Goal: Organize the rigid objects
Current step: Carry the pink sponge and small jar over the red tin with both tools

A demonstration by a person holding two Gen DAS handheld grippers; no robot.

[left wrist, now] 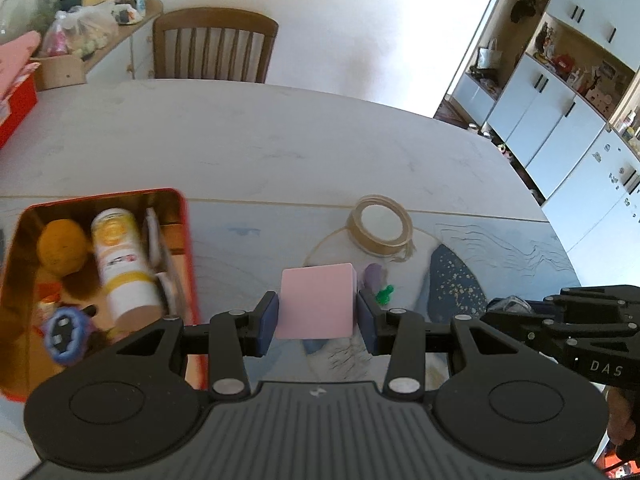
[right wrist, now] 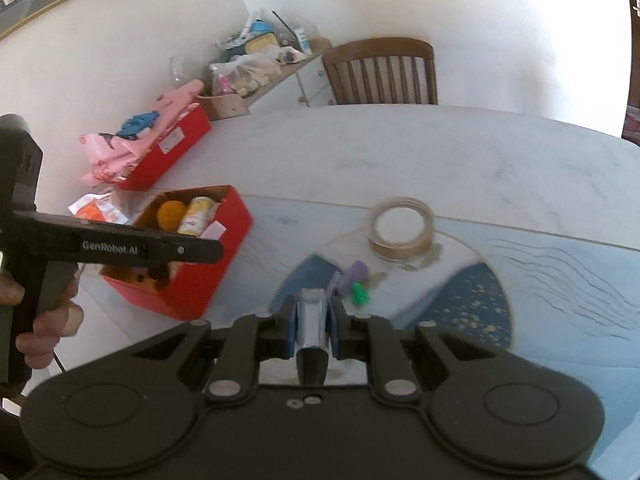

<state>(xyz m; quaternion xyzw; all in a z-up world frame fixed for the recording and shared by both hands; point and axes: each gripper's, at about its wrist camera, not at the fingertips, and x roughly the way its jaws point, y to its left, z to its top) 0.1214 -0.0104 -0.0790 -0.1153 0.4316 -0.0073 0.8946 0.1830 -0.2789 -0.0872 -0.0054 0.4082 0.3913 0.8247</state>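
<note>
Pink cube (left wrist: 316, 304): pinched flat-faced by left gripper (left wrist: 318, 316) above mat, right of red tin (left wrist: 188, 240); stiff, probably light.
Shiny clip-like piece (right wrist: 313, 320): squeezed in right gripper (right wrist: 313, 326); slippery, needs central grip.
</note>
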